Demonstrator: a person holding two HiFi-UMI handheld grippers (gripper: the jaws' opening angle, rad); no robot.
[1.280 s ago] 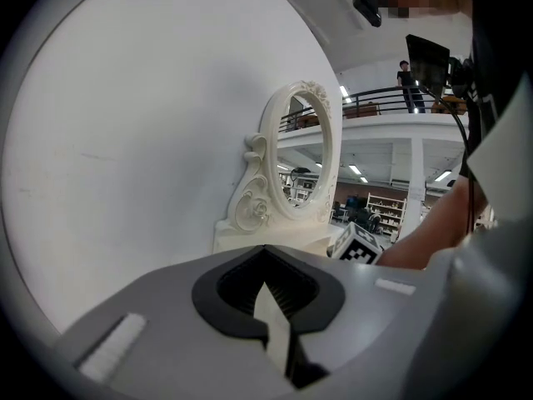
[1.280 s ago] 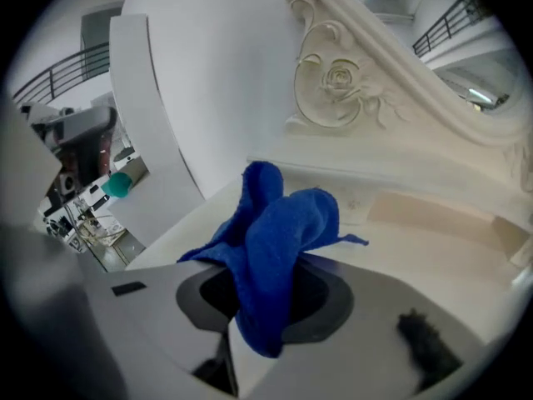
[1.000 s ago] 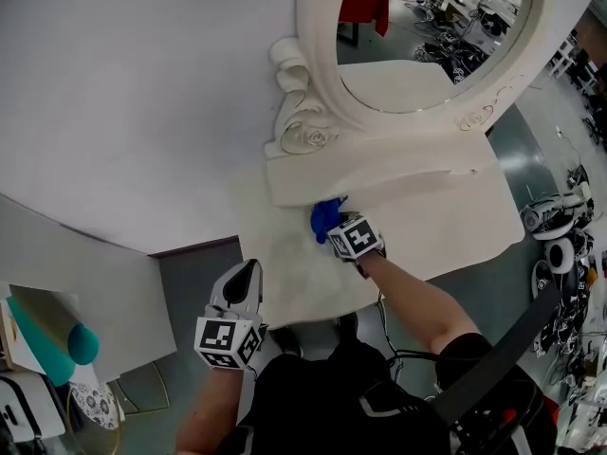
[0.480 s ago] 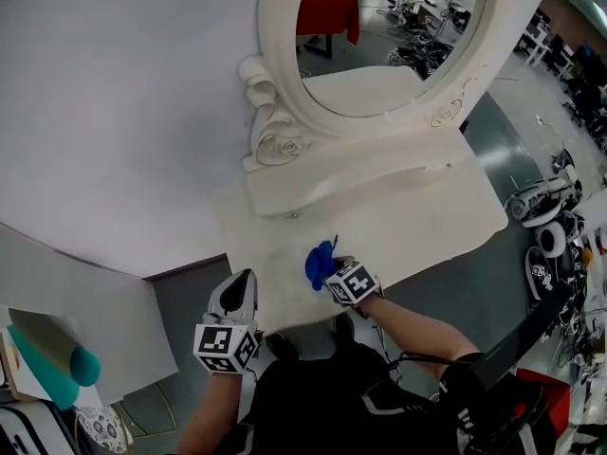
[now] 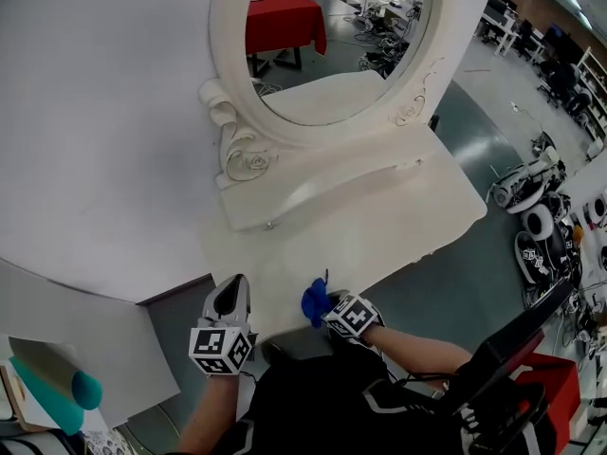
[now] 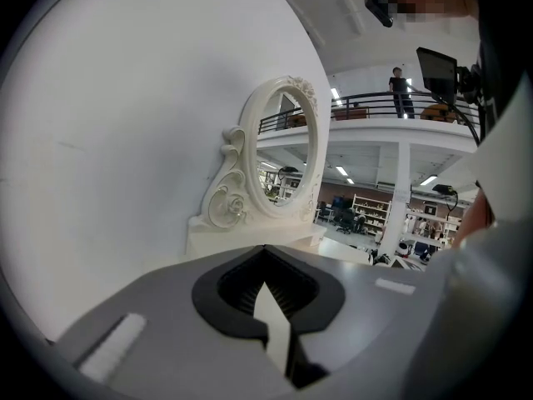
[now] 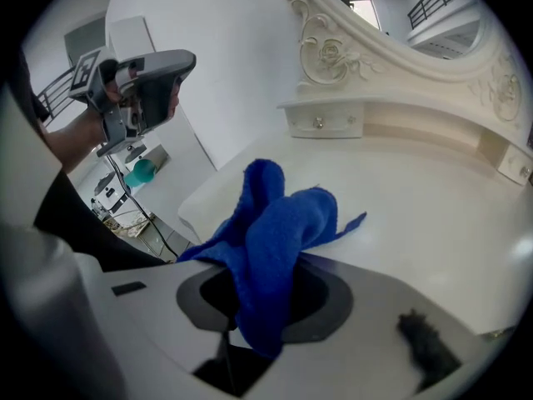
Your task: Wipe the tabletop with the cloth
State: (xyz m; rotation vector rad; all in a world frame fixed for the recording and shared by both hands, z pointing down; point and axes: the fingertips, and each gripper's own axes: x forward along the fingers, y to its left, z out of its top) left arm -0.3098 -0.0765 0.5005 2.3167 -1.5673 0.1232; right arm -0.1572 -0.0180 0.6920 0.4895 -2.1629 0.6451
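1. The blue cloth (image 5: 316,301) (image 7: 275,232) was bunched in the right gripper (image 5: 332,311) (image 7: 246,336), whose jaws were clenched on its lower folds. The rest of it stood up and spilled forward out of them.
2. The cloth was over the tabletop (image 5: 379,216) (image 7: 416,215) at the edge farthest from the mirror (image 5: 322,45) (image 7: 400,23), on the person's side. I could not tell whether it touched the surface.
3. The left gripper (image 5: 232,294) (image 6: 275,340) was held off that same far edge, to the left of the cloth and apart from it. Its jaws were pressed together with nothing between them. It pointed toward the mirror (image 6: 279,152).
4. In the right gripper view the left gripper (image 7: 154,73) showed raised, well to the left of the mirror.
5. Between cloth and mirror the tabletop lay bare and pale. Nothing stood on that stretch.
6. Just below the mirror a low drawer ledge (image 5: 313,192) (image 7: 333,119) ran along the back, with a small knob (image 7: 319,122) on its front.
7. The mirror's carved scroll (image 5: 237,154) met the ledge at its left end.
8. A white wall (image 5: 95,112) rose behind and left of the mirror.
9. Grey floor (image 5: 446,282) spread right of the mirror, with cluttered gear (image 5: 531,216) beyond it.
10. A teal thing (image 5: 57,387) lay far left of the mirror, near the left gripper.
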